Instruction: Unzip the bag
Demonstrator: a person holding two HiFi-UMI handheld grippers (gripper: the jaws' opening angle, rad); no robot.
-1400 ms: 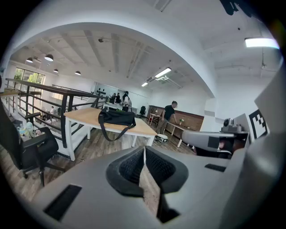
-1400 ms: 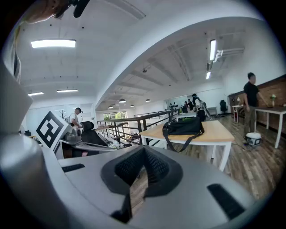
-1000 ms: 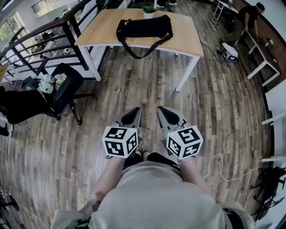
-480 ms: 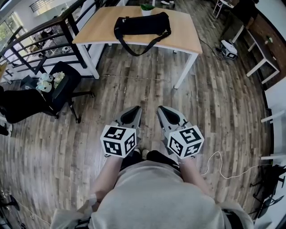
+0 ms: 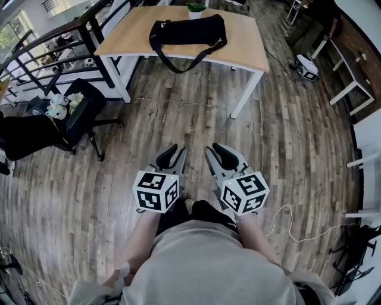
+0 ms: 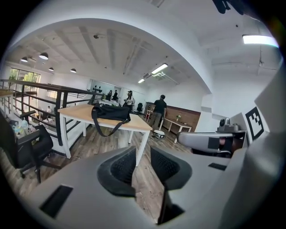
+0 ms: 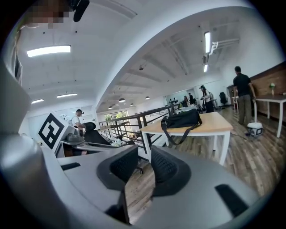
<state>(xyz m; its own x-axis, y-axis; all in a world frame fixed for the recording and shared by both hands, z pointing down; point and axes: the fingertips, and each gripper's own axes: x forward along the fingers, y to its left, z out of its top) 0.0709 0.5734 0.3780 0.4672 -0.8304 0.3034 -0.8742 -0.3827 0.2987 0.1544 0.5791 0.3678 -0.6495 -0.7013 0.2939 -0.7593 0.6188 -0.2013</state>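
I hold my left hand-held gripper (image 5: 168,155) and my right hand-held gripper (image 5: 222,152) side by side in front of me. Both are well short of the tabletop (image 5: 247,50) and point toward it, tipped a little downward over the wooden floor (image 5: 286,131).

The left one's jaws have just been opening and now stand a narrow gap apart, with nothing between them (only floorboards show through the slot). The right one's jaws have just been opening as well; they are also narrowly parted and hold nothing. Each carries its marker cube (image 5: 156,190) at the end nearest my body.

The black bag (image 5: 187,31) lies lengthwise on the tabletop, toward its far side and nearer its left end than its right, well apart from both tools. Its strap (image 5: 178,64) loops over the tabletop's near edge and hangs below it. From this far back I cannot tell how the zip stands.

A small potted plant (image 5: 196,8) sits at the far edge of the tabletop, just behind the bag. A dark railing (image 5: 53,56) runs along the tabletop's left side. A black office chair (image 5: 80,113) stands off its near left corner. Beyond the tabletop's right end a person (image 6: 159,109) in dark clothes stands by another table.
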